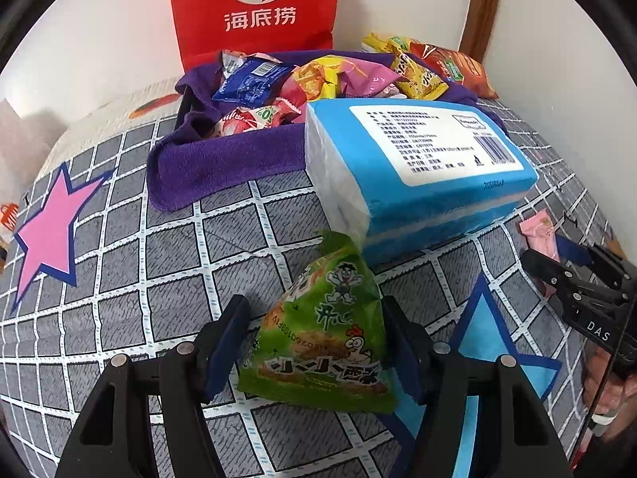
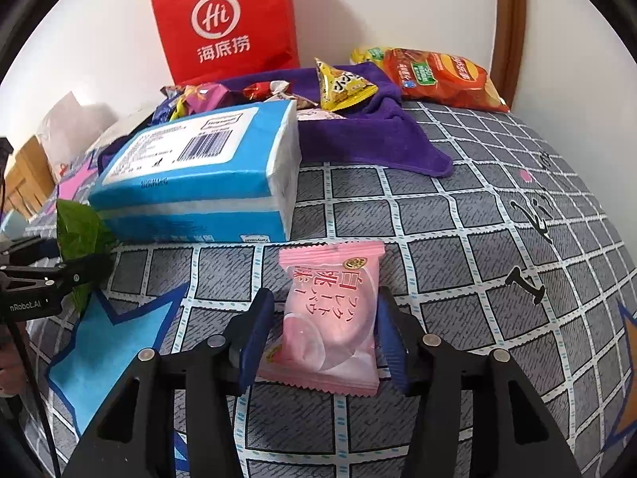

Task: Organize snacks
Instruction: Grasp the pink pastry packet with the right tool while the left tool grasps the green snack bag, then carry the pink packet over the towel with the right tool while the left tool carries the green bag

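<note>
A green triangular snack packet [image 1: 326, 334] stands on the checked bedsheet between the fingers of my left gripper [image 1: 314, 306]. The right pad touches it, but sheet shows between it and the left pad, so the gripper is open. A flat pink snack packet [image 2: 334, 318] lies on the sheet between the fingers of my right gripper [image 2: 324, 294], which is open with a gap on the left side. Behind both, a purple towel-lined basket [image 1: 223, 159] holds several snack packets. The right gripper [image 1: 573, 279] also shows at the edge of the left wrist view, by the pink packet [image 1: 539, 231].
A blue tissue pack [image 1: 418, 183] lies just behind both packets, in front of the basket. A red paper bag [image 1: 254, 4] stands against the wall. An orange chip bag [image 2: 442, 75] and a yellow triangular packet [image 2: 342, 85] rest at the back right. A wooden post [image 2: 511, 28] rises there.
</note>
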The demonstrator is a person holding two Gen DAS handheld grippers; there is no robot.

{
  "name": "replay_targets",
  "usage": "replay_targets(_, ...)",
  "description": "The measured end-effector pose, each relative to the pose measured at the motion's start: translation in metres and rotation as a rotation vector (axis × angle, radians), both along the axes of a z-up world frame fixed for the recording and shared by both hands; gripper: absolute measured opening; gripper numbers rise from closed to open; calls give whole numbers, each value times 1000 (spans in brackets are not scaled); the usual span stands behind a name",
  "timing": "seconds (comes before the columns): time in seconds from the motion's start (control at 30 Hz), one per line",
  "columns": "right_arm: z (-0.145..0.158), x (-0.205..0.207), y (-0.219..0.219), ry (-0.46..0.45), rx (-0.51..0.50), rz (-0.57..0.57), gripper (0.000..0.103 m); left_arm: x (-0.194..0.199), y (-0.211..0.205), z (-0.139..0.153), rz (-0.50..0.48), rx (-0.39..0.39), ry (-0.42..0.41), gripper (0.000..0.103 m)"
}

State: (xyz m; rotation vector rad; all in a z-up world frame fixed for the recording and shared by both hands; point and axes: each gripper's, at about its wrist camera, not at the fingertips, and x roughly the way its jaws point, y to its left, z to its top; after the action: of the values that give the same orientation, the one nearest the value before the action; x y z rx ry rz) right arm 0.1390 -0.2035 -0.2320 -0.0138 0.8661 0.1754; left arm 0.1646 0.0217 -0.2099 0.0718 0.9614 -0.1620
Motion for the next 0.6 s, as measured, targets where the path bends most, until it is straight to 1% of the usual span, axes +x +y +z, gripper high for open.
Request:
replay_targets(0.07,0,0,0,-1,0,0,54,1,1,0,2,-5,6,63)
replay_targets(0.17,0,0,-2,-3,11,1,54,3,7,2,20,-48,17,62)
replay_targets(0.2,0,0,-2,-4,10,1,54,3,8,2,26,-49,17,60)
replay_targets(0.23,0,0,-2,-4,8,1,54,3,9,3,37,-40,12,53)
replay_targets(0.3,0,-1,-1,-5,2,-2,54,2,10,3,43,-45,8,48)
replay_targets(0.4,0,-2,-2,-8,-7,-24,48,0,12,5,26,-59,16,46)
replay_targets(0.43,0,-2,-3,-9,-10,-33,44,-1,13,7,27,-71,18,46)
replay_targets(0.6,5,-1,-5,25,8,-46,38,-12,17,22,21,-89,-3,46)
